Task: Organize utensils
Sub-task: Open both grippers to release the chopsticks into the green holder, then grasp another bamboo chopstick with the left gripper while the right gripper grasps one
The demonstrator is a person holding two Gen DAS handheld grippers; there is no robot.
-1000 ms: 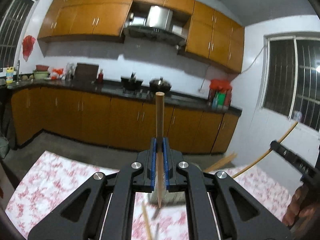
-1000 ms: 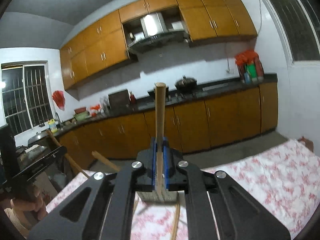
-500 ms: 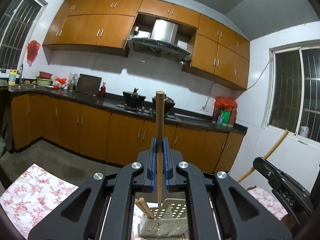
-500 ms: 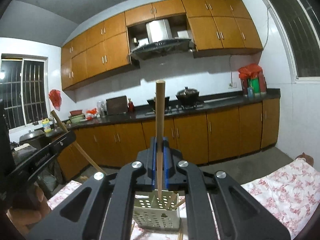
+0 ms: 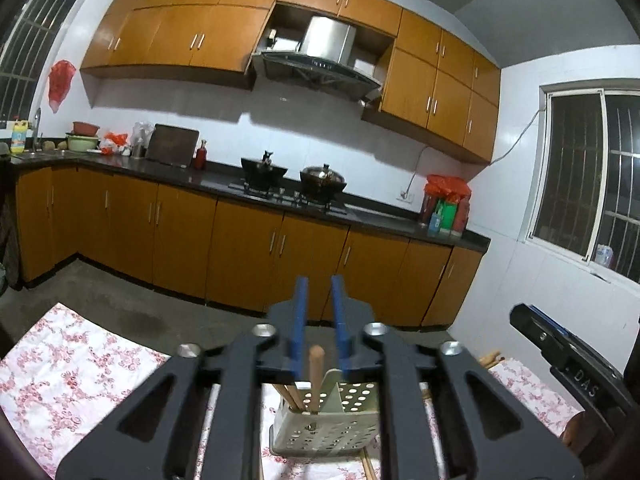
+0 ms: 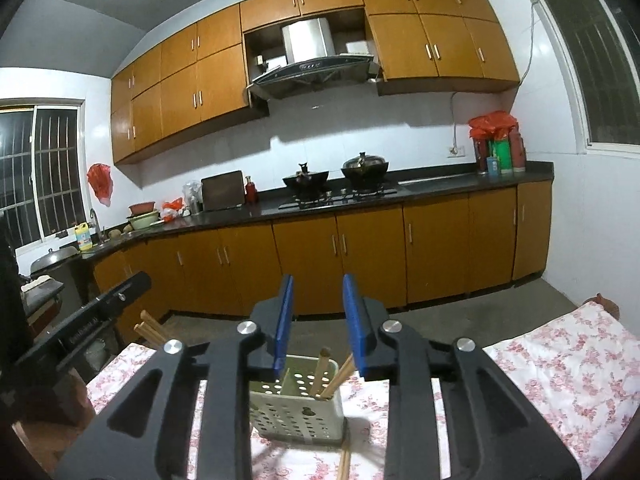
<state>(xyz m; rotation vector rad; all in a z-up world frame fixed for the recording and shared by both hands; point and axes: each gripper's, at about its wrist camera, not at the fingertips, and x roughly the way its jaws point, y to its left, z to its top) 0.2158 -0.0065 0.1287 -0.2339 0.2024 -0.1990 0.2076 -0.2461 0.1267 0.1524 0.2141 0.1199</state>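
Left gripper (image 5: 320, 312) fingers (image 5: 300, 320) just parted to a narrow gap, gripping nothing, with a wooden chopstick (image 5: 315, 376) standing upright in the perforated utensil holder (image 5: 332, 424) right below them, beside other chopsticks (image 5: 289, 394). Right gripper (image 6: 318, 316) fingers (image 6: 354, 320) likewise just opened and empty, poised above the same holder (image 6: 296, 412), chopsticks (image 6: 328, 376) leaning inside. Holder set on the floral-clothed desk (image 6: 560, 364); loose chopsticks (image 6: 344, 460) lying flat near its base.
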